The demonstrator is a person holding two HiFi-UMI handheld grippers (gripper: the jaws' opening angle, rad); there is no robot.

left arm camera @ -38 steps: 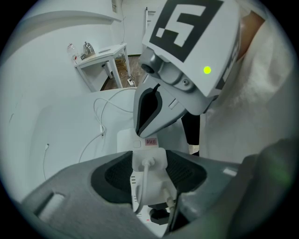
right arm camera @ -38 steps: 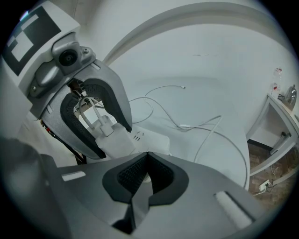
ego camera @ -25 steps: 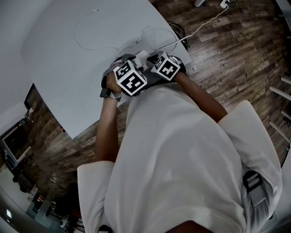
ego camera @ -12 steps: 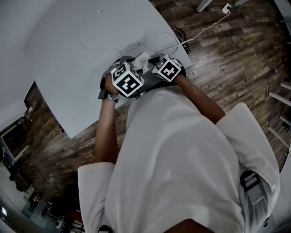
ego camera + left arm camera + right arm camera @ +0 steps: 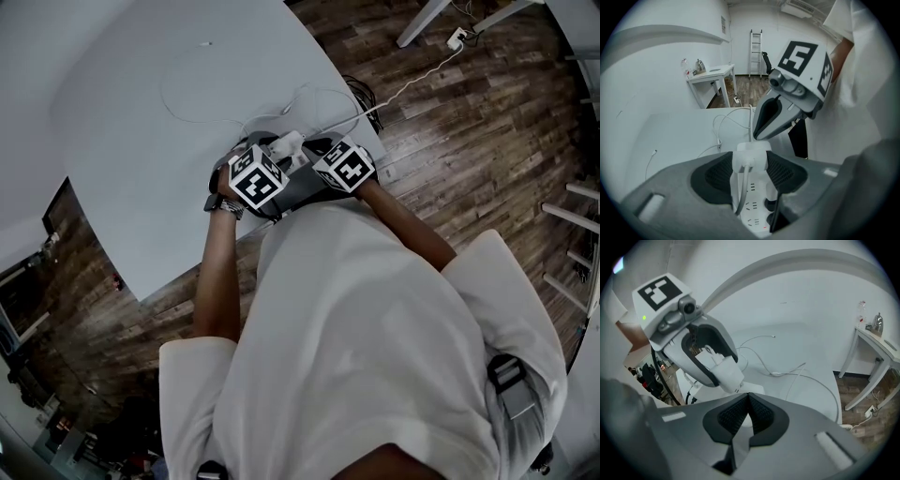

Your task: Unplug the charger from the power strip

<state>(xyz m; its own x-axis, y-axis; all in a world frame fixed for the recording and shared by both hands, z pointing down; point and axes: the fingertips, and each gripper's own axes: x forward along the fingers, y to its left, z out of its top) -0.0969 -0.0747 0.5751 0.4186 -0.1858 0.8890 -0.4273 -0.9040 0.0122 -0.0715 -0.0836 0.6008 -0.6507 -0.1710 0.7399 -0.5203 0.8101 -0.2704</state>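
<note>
holding the charger (image 5: 723, 370) in the left gripper (image 5: 751, 155), jaws drawn in to the width of the white block, one ribbed pad on each side face. bearing down with the right gripper (image 5: 749, 401), jaws fully together and nothing between them, tips at or just on the far end of the power strip (image 5: 754, 213); whether actually touching, hard to say. all of it near the table (image 5: 141, 141) edge closest to the person, strip lying flat between the two grippers.

from the right gripper view, charger tilted and seemingly just clear of the strip, with what look like two short prongs showing at its lower corner; from the left gripper view, directly above the row of sockets. probably out, or out all but the tips.

likely light and rigid: a smooth hard plastic shell, a bit slippery without the ribbed pads. best taken by the two broad side faces, low on the body, and drawn straight along the prongs rather than rocked. not by the white cable (image 5: 742, 187), soft and limp, hanging from the front face down over the strip. strip itself probably light enough to lift along with the plug, hence the downward press. worth keeping clear of the black plug (image 5: 772, 205) beside it.
</note>
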